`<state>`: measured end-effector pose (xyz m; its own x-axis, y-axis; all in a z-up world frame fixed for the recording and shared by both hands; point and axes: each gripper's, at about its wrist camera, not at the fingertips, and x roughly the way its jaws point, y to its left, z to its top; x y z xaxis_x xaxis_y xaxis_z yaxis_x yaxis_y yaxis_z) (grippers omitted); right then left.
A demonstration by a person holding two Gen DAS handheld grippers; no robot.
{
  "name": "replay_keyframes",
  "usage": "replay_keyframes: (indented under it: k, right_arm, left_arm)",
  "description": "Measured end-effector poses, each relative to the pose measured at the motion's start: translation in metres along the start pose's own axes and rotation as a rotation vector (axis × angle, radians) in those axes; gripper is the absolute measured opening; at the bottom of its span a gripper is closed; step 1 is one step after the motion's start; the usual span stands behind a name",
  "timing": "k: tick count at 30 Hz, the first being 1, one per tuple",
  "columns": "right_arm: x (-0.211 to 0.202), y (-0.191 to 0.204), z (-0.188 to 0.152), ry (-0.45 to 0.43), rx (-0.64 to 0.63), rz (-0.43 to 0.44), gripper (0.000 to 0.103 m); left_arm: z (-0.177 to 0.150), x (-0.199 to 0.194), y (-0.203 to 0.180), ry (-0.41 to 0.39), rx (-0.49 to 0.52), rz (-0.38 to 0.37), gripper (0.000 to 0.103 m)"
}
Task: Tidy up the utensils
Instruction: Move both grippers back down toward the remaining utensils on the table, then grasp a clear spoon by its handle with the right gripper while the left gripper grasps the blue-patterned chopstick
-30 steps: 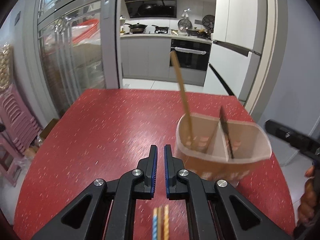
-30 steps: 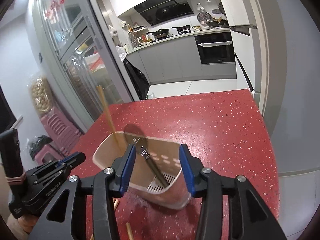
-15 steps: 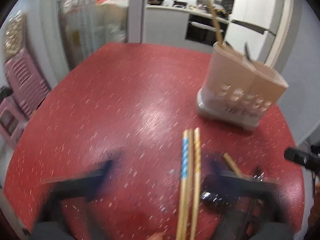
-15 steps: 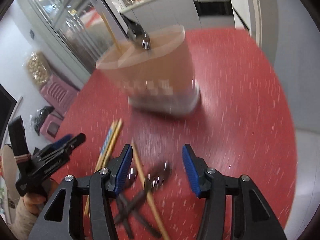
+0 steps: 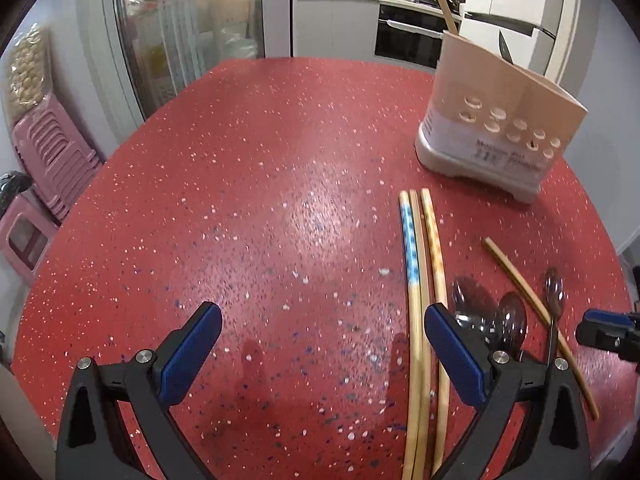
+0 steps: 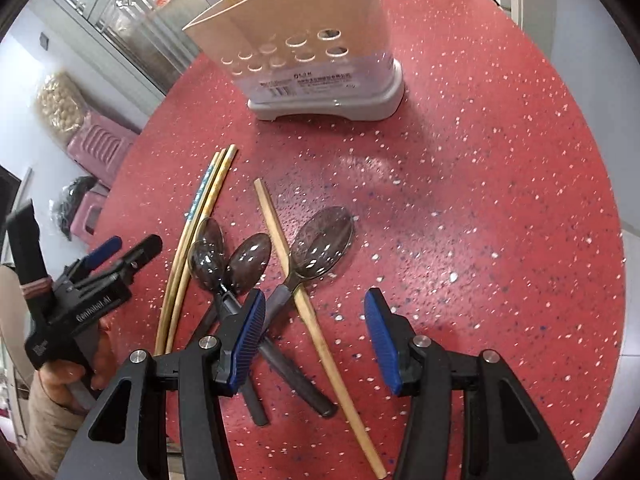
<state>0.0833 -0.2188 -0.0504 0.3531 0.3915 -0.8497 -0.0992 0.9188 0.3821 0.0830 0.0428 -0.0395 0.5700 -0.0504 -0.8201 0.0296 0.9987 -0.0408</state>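
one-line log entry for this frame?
left tool: open, empty | right tool: open, empty | chopsticks, spoons: on table | holder: upright

Since one second ago, the left claw (image 5: 322,344) has been opened from nearly closed to wide apart. It has also been drawn back and tipped down towards the bench (image 5: 260,184). The utensil holder (image 5: 496,128), formerly just ahead of it, is now seen well apart at upper right.

The right claw (image 6: 314,334) has been withdrawn from the utensil holder (image 6: 304,44), which was framed between its blue pads and now stands farther ahead. Three bundled chopsticks (image 6: 200,216), a single chopstick (image 6: 304,300) and the spoons (image 6: 320,246) have been brought into view beneath it.
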Motion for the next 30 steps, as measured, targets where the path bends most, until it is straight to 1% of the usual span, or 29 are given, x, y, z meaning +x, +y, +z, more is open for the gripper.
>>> replay_keyframes:
  k: [3,6,8,12,15,18,20,24,25,28,30]
  right_arm:
    - [0.004,0.002,-0.001,0.011,0.026,0.026,0.055]
    - [0.01,0.003,-0.001,0.031,0.048,0.06,0.052]
    - [0.014,0.008,-0.001,0.04,0.05,0.063,0.05]
    - [0.022,0.01,0.001,0.036,0.078,0.025,0.045]
    - [0.024,0.012,0.005,0.034,0.094,0.027,0.045]
    - [0.027,0.019,0.005,0.038,0.07,0.015,0.045]
    - [0.028,0.027,0.005,0.037,0.046,-0.012,0.044]
    - [0.034,0.039,0.005,0.034,0.003,-0.085,0.032]
    - [0.036,0.041,0.006,0.033,-0.007,-0.099,0.026]
    - [0.038,0.043,0.006,0.029,-0.019,-0.128,0.015]
    - [0.037,0.039,0.005,0.024,-0.012,-0.124,0.012]
  left_arm:
    - [-0.003,0.001,-0.002,0.008,0.006,-0.007,0.103]
    - [-0.008,-0.001,-0.001,0.009,0.016,-0.009,0.103]
    - [-0.011,-0.003,-0.002,0.009,0.021,-0.011,0.103]
    - [-0.017,-0.004,0.0,0.017,0.023,-0.016,0.103]
    - [-0.018,-0.001,0.002,0.028,0.022,-0.023,0.103]
    - [-0.021,0.001,0.004,0.036,0.032,-0.028,0.103]
    - [-0.022,0.002,0.004,0.039,0.04,-0.031,0.103]
    - [-0.022,0.004,0.002,0.042,0.053,-0.026,0.103]
    - [-0.021,0.004,0.001,0.042,0.052,-0.027,0.103]
    - [-0.018,0.006,0.0,0.044,0.054,-0.03,0.103]
    - [-0.016,0.007,-0.001,0.048,0.056,-0.037,0.103]
